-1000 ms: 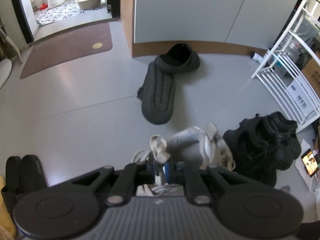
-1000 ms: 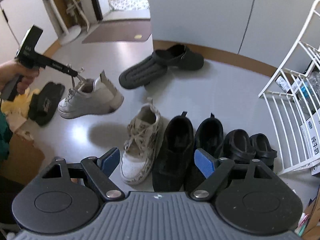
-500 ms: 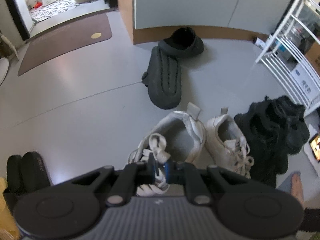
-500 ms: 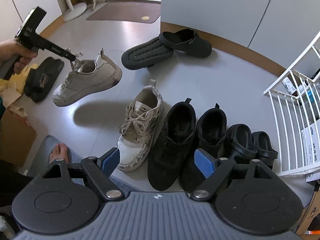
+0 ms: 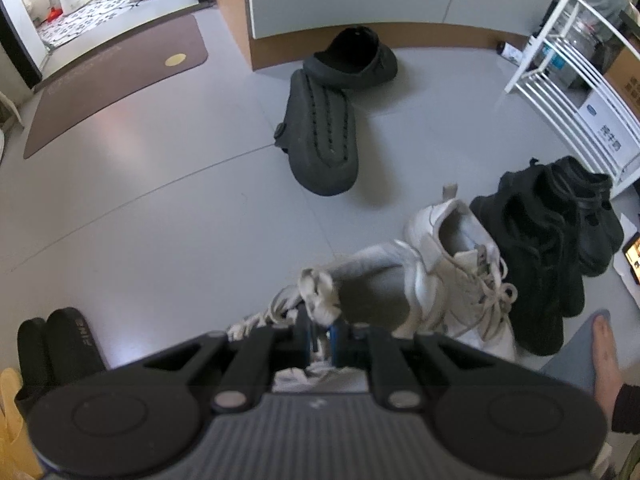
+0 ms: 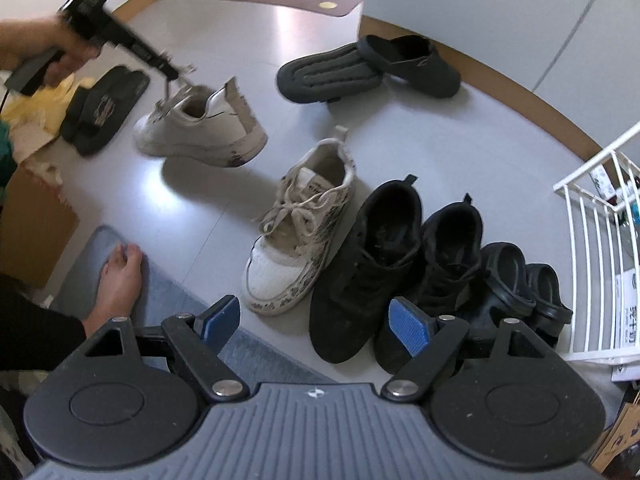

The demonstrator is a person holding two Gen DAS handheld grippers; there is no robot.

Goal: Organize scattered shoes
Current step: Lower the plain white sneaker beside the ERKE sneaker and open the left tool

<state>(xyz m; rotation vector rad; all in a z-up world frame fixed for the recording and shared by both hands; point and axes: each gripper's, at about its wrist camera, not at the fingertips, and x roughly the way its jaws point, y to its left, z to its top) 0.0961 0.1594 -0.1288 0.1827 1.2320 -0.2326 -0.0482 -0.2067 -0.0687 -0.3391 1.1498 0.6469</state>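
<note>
While left gripper (image 5: 320, 344) pinches only tongue of airborne white leather sneaker (image 6: 200, 128), slip risks drop; right gripper (image 6: 314, 320) wide, empty.

Left tongs (image 5: 318, 338): jaws pinched nearly together on the tongue and laces of the white sneaker (image 6: 200, 128), which hangs clear of the floor.
Left hand (image 6: 60, 54): wrapped round the tongs' handle, up and to the left of the white sneaker; the tool slopes down from the hand to the shoe's opening.
Right tongs (image 6: 314, 322): jaws spread wide, blue pads (image 6: 408, 326) facing each other, gripping nothing; well apart from the white sneaker, nearer the onlooker's side.
Bare foot (image 6: 120, 276): flat on the ground, below the white sneaker, toes pointing toward it.
</note>
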